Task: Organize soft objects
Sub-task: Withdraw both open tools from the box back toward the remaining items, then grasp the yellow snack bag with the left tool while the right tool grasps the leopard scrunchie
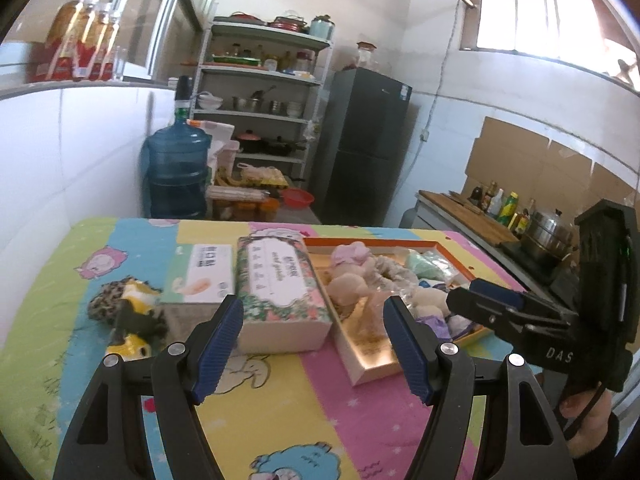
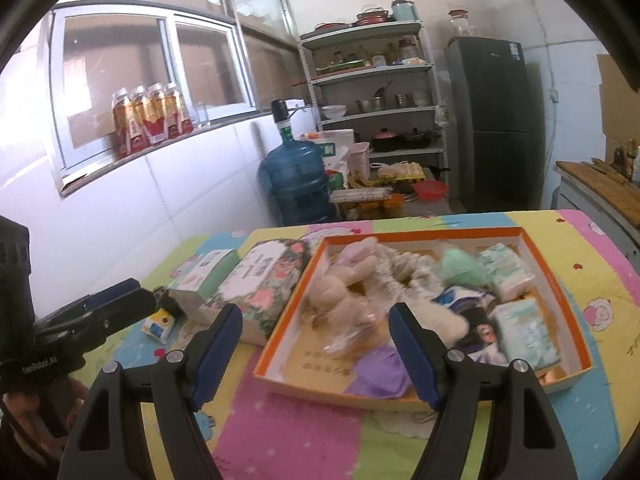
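Observation:
An orange-rimmed box [image 2: 556, 280] on the colourful table holds several soft things: a beige plush toy [image 2: 340, 288], a green pouch [image 2: 460, 268], tissue packs [image 2: 520, 328] and a purple cloth [image 2: 380, 372]. The box also shows in the left wrist view [image 1: 360, 360]. A floral tissue box [image 1: 276, 284] and a white pack [image 1: 206, 276] lie left of it. A yellow and black soft toy [image 1: 128, 312] lies at the far left. My left gripper [image 1: 314, 344] is open and empty above the table before the floral box. My right gripper [image 2: 316, 348] is open and empty over the box's near edge.
A blue water jug [image 1: 176, 172], a metal shelf rack [image 1: 260, 100] and a dark fridge [image 1: 364, 140] stand behind the table. A counter with bottles and a pot [image 1: 548, 236] runs along the right. A white tiled wall is on the left.

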`<control>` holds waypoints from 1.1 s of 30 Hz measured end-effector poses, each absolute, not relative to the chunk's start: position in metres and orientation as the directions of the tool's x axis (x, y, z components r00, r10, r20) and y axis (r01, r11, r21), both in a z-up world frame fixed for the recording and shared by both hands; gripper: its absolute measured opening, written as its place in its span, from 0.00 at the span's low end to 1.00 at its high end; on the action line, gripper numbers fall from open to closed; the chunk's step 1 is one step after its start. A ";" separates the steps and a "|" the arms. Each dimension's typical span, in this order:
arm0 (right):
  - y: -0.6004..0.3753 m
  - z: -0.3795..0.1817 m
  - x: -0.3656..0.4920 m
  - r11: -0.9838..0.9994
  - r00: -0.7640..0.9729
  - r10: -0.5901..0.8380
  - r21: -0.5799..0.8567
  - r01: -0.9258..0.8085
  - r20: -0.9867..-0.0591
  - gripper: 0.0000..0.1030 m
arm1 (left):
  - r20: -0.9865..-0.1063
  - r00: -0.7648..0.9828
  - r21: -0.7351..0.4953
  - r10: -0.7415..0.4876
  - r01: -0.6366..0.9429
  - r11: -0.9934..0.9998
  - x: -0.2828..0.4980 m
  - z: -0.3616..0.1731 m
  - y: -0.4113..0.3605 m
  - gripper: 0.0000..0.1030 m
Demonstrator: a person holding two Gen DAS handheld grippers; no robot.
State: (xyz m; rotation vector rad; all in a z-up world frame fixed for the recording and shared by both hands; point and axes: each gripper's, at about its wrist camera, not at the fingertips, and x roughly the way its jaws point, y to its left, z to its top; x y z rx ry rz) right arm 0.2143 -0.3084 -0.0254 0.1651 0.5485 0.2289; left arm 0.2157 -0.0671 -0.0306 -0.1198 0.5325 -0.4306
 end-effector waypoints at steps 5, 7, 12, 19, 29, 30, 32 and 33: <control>-0.283 -0.030 0.210 0.956 0.816 0.287 0.207 -0.209 -0.502 0.73 | -0.459 0.798 -0.202 -0.391 0.335 0.920 0.206 -0.034 -0.043 0.72; -0.272 -0.031 0.209 0.949 0.806 0.310 0.216 -0.230 -0.505 0.73 | -0.459 0.808 -0.194 -0.370 0.316 0.929 0.203 -0.036 -0.033 0.72; -0.245 -0.033 0.209 0.942 0.791 0.335 0.204 -0.267 -0.512 0.73 | -0.467 0.820 -0.207 -0.331 0.263 0.942 0.202 -0.043 -0.003 0.72; -0.219 -0.036 0.213 0.933 0.773 0.359 0.201 -0.297 -0.524 0.73 | -0.503 0.822 -0.194 -0.266 0.193 0.962 0.211 -0.058 0.034 0.72; -0.205 -0.041 0.217 0.930 0.759 0.366 0.198 -0.308 -0.538 0.73 | -0.625 0.745 -0.124 -0.234 0.201 0.972 0.268 -0.086 0.044 0.72; -0.205 -0.041 0.217 0.931 0.759 0.365 0.199 -0.306 -0.539 0.73 | -0.633 0.737 -0.124 -0.235 0.203 0.971 0.272 -0.089 0.043 0.72; -0.207 -0.042 0.219 0.932 0.760 0.362 0.202 -0.300 -0.540 0.73 | -0.650 0.722 -0.134 -0.239 0.201 0.970 0.283 -0.095 0.044 0.72; -0.208 -0.043 0.220 0.933 0.760 0.361 0.204 -0.298 -0.541 0.73 | -0.659 0.716 -0.130 -0.232 0.196 0.972 0.288 -0.098 0.044 0.72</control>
